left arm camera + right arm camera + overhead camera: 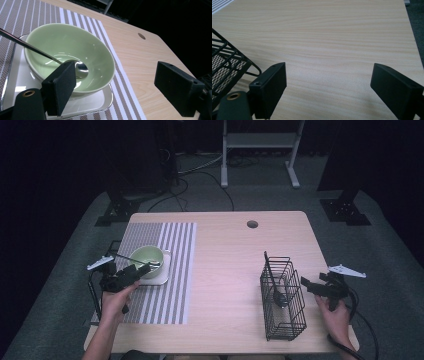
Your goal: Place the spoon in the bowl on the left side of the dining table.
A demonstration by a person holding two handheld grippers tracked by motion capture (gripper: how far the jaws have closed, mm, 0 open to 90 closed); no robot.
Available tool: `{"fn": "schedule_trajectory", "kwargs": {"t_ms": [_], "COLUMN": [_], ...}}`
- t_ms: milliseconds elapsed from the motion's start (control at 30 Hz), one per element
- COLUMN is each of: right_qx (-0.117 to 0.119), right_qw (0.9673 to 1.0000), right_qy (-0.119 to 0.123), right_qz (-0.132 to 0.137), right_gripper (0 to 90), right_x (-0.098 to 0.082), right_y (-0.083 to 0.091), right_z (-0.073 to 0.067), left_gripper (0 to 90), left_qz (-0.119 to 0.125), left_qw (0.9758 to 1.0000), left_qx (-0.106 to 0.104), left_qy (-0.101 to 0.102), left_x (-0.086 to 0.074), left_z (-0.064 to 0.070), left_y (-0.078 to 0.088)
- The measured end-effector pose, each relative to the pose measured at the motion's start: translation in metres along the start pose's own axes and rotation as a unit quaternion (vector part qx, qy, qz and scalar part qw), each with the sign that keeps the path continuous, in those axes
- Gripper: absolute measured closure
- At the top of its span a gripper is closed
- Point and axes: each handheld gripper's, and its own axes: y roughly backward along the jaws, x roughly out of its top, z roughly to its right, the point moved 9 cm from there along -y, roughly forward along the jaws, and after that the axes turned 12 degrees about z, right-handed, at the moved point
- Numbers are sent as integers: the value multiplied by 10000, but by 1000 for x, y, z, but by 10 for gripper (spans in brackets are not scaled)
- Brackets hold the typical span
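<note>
In the high view the left gripper (142, 270), level in the person's hand, reaches the pale green ceramic bowl (147, 260) on its square metal tray (162, 279). The left gripper view shows spread, empty jaws and a steel spoon (37, 51) resting in the bowl. In the right gripper view the right gripper (328, 87) gapes beside the black wire basket (227, 65).

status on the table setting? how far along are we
Done: a spoon rests in the green bowl on its tray. In hand: nothing; left claw open beside the bowl, right claw open by the wire basket. Left: one dark utensil in the basket.
</note>
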Motion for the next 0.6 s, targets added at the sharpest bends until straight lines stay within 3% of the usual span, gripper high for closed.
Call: {"fn": "schedule_trajectory", "kwargs": {"t_ms": [467,500,600], "right_qx": [13,13,12], "right_qw": [10000,10000,10000], "right_qy": [2,2,1], "right_qz": [11,12,15], "right_gripper": [123,123,123], "right_x": [0,0,0], "right_y": [0,0,0], "right_z": [0,0,0], "left_gripper": [168,122,119], "left_qz": [-140,-173,-200], "left_qw": [9996,9997,9995], "left_qx": [-159,-125,-167], "left_qy": [-160,-153,-182], "left_x": [-6,-8,-9], "left_z": [17,18,20], "left_y": [-7,-9,-9]}}
